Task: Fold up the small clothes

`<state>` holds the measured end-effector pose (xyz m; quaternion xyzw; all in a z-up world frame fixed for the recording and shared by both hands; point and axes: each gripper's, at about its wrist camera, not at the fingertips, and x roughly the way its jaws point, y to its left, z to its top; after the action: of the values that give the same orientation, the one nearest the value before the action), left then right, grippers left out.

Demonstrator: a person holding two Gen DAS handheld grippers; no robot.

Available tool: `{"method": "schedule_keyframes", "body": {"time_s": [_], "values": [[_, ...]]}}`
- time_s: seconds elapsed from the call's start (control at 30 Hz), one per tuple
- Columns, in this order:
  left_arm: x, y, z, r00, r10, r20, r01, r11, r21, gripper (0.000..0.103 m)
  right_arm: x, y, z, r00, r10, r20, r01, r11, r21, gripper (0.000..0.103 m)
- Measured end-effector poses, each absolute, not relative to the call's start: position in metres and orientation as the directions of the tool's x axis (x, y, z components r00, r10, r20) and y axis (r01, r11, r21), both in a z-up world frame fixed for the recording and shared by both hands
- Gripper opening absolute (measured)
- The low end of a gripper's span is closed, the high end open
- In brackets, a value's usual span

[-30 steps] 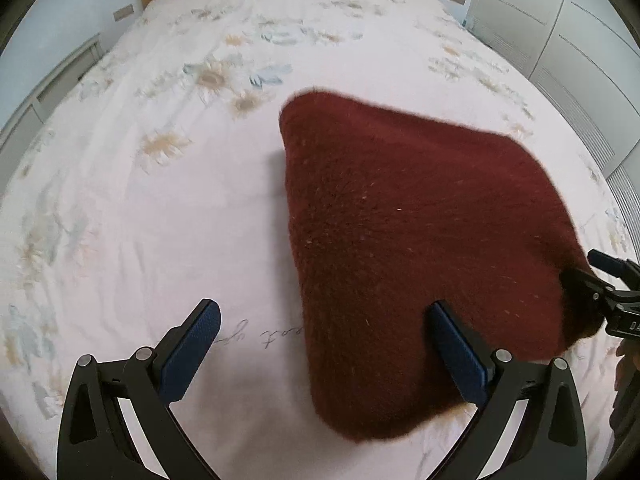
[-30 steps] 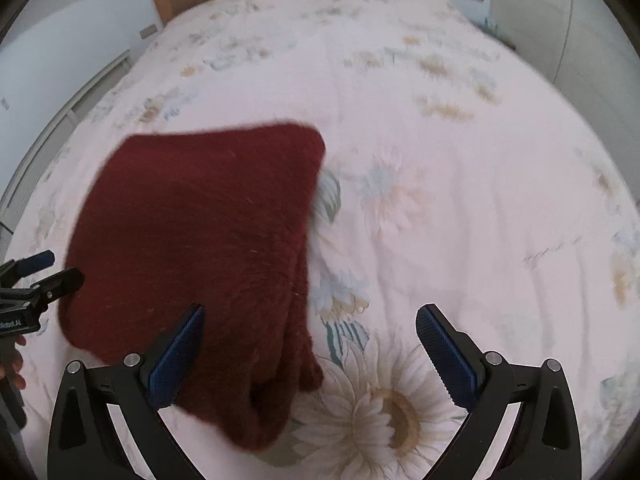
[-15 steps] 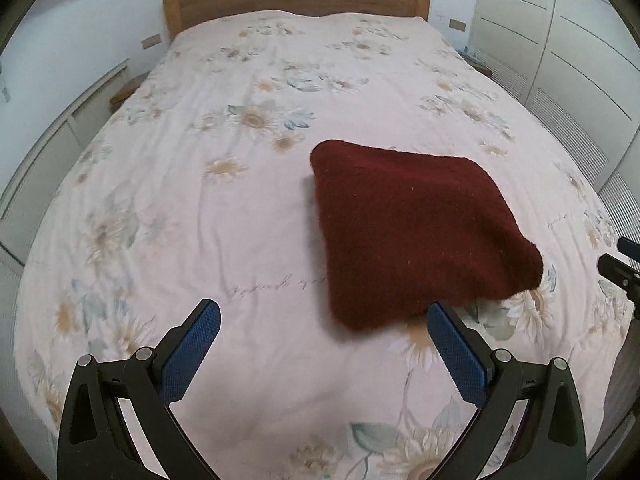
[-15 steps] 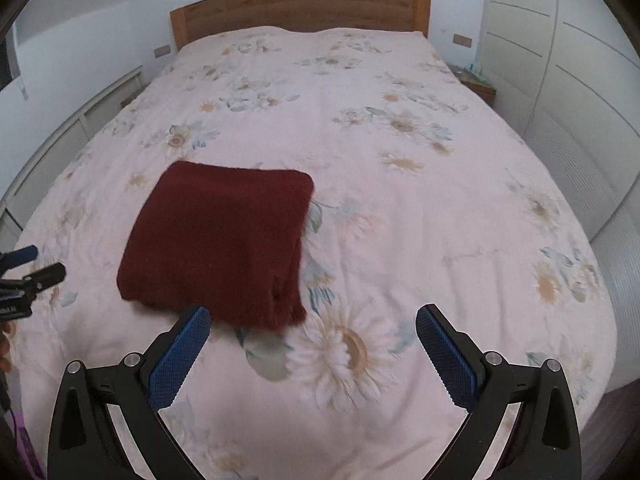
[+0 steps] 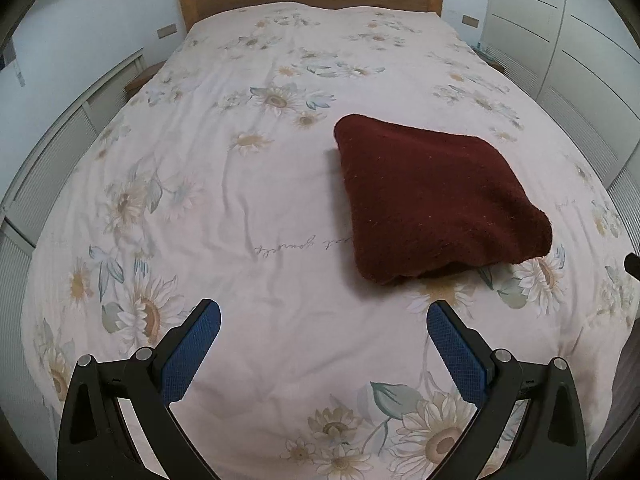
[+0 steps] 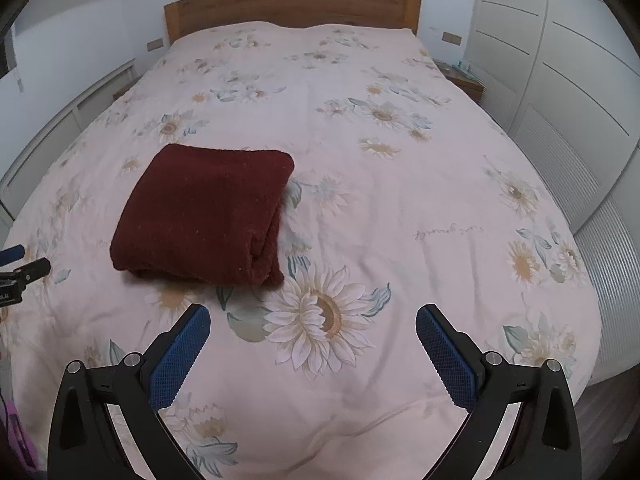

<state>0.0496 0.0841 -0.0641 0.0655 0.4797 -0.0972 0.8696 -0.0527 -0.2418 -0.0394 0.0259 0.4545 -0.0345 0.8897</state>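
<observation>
- The garment (image 6: 204,212), dark red and fuzzy, lies folded on the bed (image 6: 360,184), apart from both grippers.
- The left gripper (image 5: 323,322) and right gripper (image 6: 313,322) are spread wide, nothing held.
- It is judged soft, light and limp; stacked edges should be pinched together.
</observation>
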Motion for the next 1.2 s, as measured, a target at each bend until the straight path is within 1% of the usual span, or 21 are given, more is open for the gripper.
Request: {"method": "schedule_keyframes", "body": {"time_s": [0.27,1.2], "values": [[0.048,0.088,-0.069,0.516,-0.082,-0.853,0.215,0.976,0.036,0.102,-0.055,-0.239,-0.039,0.58,-0.035,-0.814,0.073,0.997,0.009,0.103],[0.045,0.091,-0.069,0.517,-0.073,-0.853,0.21,0.977,0.044,0.102,-0.059,-0.24,-0.049,0.559,-0.045,-0.828,0.066,0.998,-0.009,0.103]]}}
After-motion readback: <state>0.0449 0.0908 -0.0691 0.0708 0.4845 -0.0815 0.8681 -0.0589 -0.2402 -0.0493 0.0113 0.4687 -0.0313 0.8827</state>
